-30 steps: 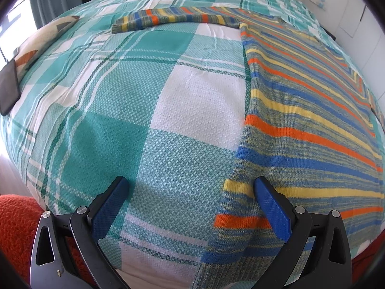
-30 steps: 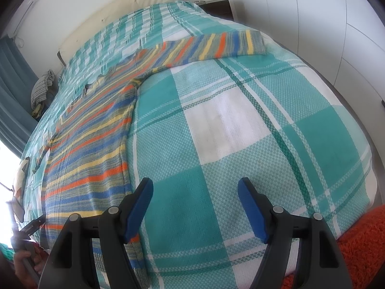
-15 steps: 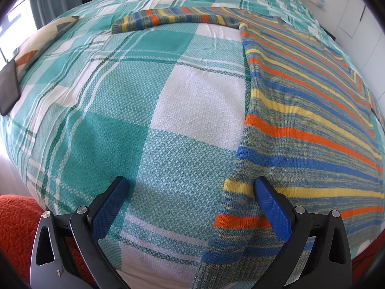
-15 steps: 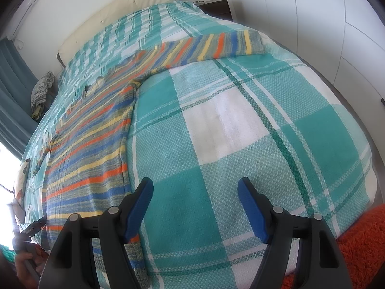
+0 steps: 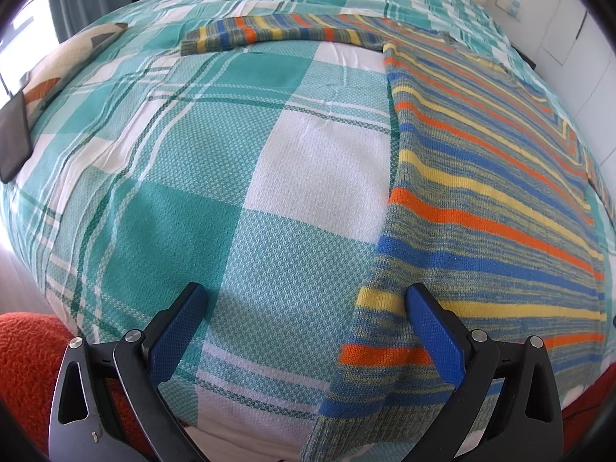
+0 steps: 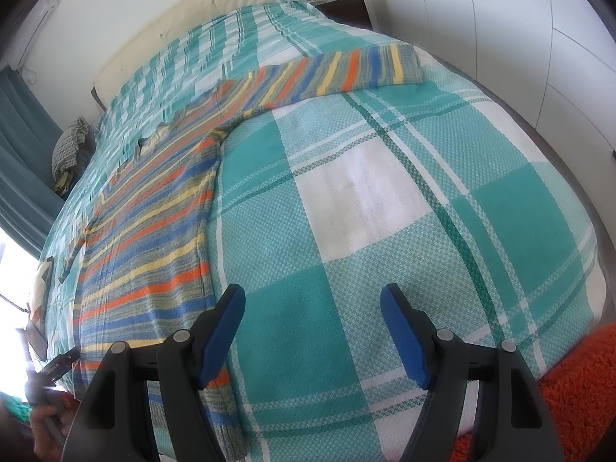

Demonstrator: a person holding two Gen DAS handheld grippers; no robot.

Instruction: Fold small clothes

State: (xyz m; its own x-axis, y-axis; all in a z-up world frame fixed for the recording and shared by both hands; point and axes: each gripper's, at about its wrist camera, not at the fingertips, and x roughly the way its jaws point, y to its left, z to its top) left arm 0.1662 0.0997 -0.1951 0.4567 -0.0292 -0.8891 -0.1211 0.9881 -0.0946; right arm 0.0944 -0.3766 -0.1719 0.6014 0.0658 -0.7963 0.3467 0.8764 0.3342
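A striped knit sweater (image 5: 481, 200) in blue, orange, yellow and grey lies flat on the bed, one sleeve (image 5: 277, 32) stretched out sideways. In the left wrist view its hem corner sits by my left gripper (image 5: 304, 304), which is open, the right blue finger over the hem edge. In the right wrist view the same sweater (image 6: 154, 238) lies to the left, its other sleeve (image 6: 346, 69) reaching right. My right gripper (image 6: 312, 308) is open over bare bedspread, its left finger at the sweater's side edge. Nothing is held.
The bed is covered by a teal and white checked bedspread (image 6: 385, 192). An orange shaggy rug (image 6: 569, 396) lies at the bed's foot. A patterned pillow (image 5: 65, 65) and a dark flat device (image 5: 13, 134) are at the left; a clothes pile (image 6: 69, 146) farther back. White wardrobe doors (image 6: 519, 19) stand at the right.
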